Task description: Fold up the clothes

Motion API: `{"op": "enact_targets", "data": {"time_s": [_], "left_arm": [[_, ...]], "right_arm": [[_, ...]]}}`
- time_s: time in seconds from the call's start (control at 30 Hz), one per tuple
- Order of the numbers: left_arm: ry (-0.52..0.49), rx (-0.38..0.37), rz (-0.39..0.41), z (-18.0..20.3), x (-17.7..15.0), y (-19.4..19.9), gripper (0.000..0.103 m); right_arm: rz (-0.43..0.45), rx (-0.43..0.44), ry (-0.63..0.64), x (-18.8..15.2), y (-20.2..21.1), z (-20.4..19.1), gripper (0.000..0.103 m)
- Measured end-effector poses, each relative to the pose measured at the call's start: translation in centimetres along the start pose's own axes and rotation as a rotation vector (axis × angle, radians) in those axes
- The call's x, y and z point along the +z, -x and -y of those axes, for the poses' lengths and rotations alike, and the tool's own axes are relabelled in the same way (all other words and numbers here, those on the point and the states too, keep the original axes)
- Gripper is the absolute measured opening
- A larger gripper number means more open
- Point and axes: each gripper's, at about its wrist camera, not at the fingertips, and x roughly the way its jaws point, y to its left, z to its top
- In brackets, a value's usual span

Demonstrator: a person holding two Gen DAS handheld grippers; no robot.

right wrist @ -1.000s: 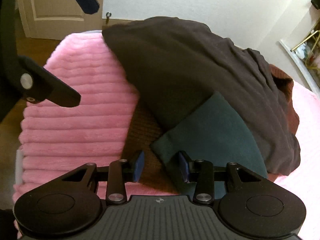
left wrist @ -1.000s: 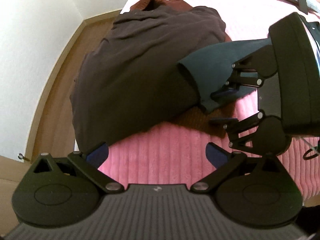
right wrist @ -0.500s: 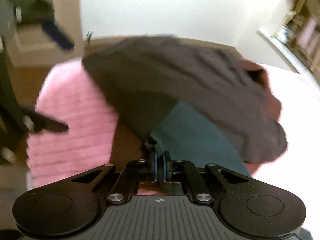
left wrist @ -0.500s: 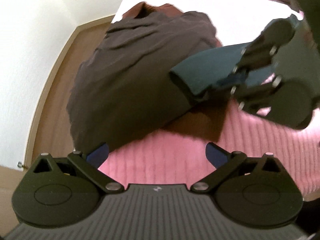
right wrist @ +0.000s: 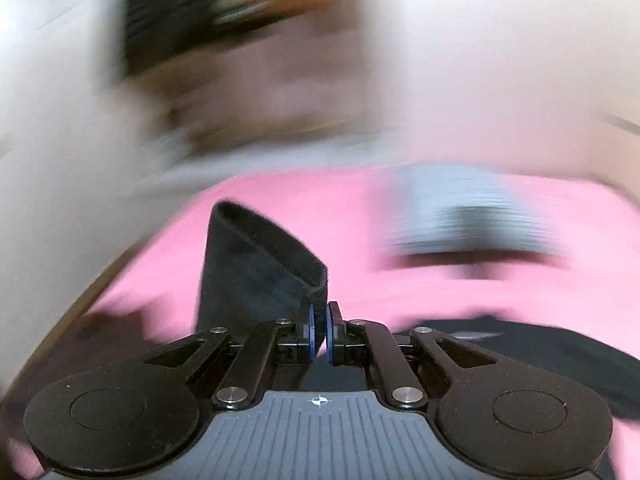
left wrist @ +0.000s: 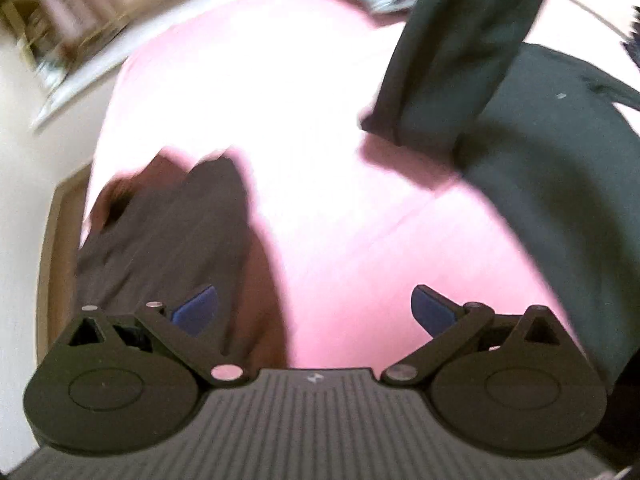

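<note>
Right gripper (right wrist: 319, 338) clamped on the edge of a dark teal sleeve (right wrist: 256, 276), jaws nearly together with only the cloth's thickness between the blue pads (right wrist: 311, 334); cuff opening (right wrist: 272, 236) gaping upward and to the left just ahead of the fingers. Sleeve lifted above a pink blanket (right wrist: 400, 280), seen blurred behind it. Rest of the same dark garment (right wrist: 540, 356) lying low on the blanket to the right of the gripper. Blurred grey and dark shape (right wrist: 468, 216) farther back on the blanket, not identifiable. Left gripper (left wrist: 314, 314) held wide open, jaws far apart, nothing between the blue pads (left wrist: 430, 310), poised over the pink blanket (left wrist: 340, 240). In the left view, hanging teal sleeve (left wrist: 460, 48) at upper right, its cuff end clear of the blanket, joined to the garment body (left wrist: 560, 168) spread along the right side. Brown clothing pile (left wrist: 168, 240) at lower left, partly behind the left finger, well apart from the teal garment. White wall (left wrist: 24, 160) and wooden floor strip (left wrist: 50, 240) along the left edge. Both views softened by motion blur.
</note>
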Motion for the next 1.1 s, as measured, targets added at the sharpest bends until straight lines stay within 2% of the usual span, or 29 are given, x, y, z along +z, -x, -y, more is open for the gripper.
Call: {"op": "enact_targets", "data": {"time_s": [0.07,0.1,0.17,0.27,0.4,0.5,0.57,0.6,0.7,0.8,0.9,0.97,1.0,1.03,1.1], "left_arm": [[-0.031,-0.02,0.01,3.3,2.4,-0.8,0.102],[-0.045,-0.031,0.01,5.1,3.5,-1.2,0.102],[-0.073,-0.051,0.006,8.6,5.6,-2.2,0.102],[-0.116,-0.076,-0.02,13.4,7.9,-3.7,0.102],[-0.179,-0.095,-0.056,18.3,10.4,-5.3,0.102],[-0.227,-0.109,-0.064,21.1,12.0,-6.3,0.102],[-0.257,-0.116,-0.071,22.3,12.9,-7.2,0.102],[-0.27,-0.119,-0.078,22.7,13.2,-7.8,0.102],[-0.313,-0.131,-0.091,24.2,14.3,-9.3,0.102],[-0.356,-0.149,-0.09,25.7,15.5,-10.2,0.102],[-0.409,-0.164,-0.079,27.2,16.9,-11.2,0.102],[-0.443,-0.182,-0.067,28.6,17.9,-11.5,0.102],[-0.457,-0.195,-0.061,29.4,18.5,-11.7,0.102],[-0.468,-0.21,-0.055,30.3,19.1,-12.0,0.101],[-0.49,-0.248,-0.046,32.2,20.2,-12.8,0.101]], "right_arm": [[-0.038,-0.129,-0.159,-1.0,-0.5,8.2,0.003],[-0.082,-0.171,-0.182,-2.4,-1.4,11.5,0.003],[-0.175,-0.188,-0.208,-5.1,-3.5,15.9,0.003],[-0.288,-0.158,-0.238,-8.2,-6.2,20.3,0.003],[-0.366,-0.091,-0.292,-9.7,-7.7,23.9,0.003],[-0.278,0.017,-0.272,-6.9,-6.3,24.6,0.003],[-0.214,0.068,-0.278,-6.2,-4.8,25.8,0.003],[-0.236,0.063,-0.285,-6.8,-4.9,26.6,0.004],[-0.374,-0.028,-0.388,-10.2,-6.5,30.4,0.004],[-0.454,-0.059,-0.454,-12.3,-7.3,32.7,0.004],[-0.467,-0.111,-0.468,-12.7,-6.3,34.2,0.006],[-0.451,-0.151,-0.48,-12.8,-5.2,35.6,0.042],[-0.428,-0.173,-0.488,-12.6,-4.4,36.7,0.075],[-0.405,-0.196,-0.496,-12.5,-3.7,37.8,0.079],[-0.371,-0.23,-0.528,-12.3,-2.4,40.4,0.079]]}}
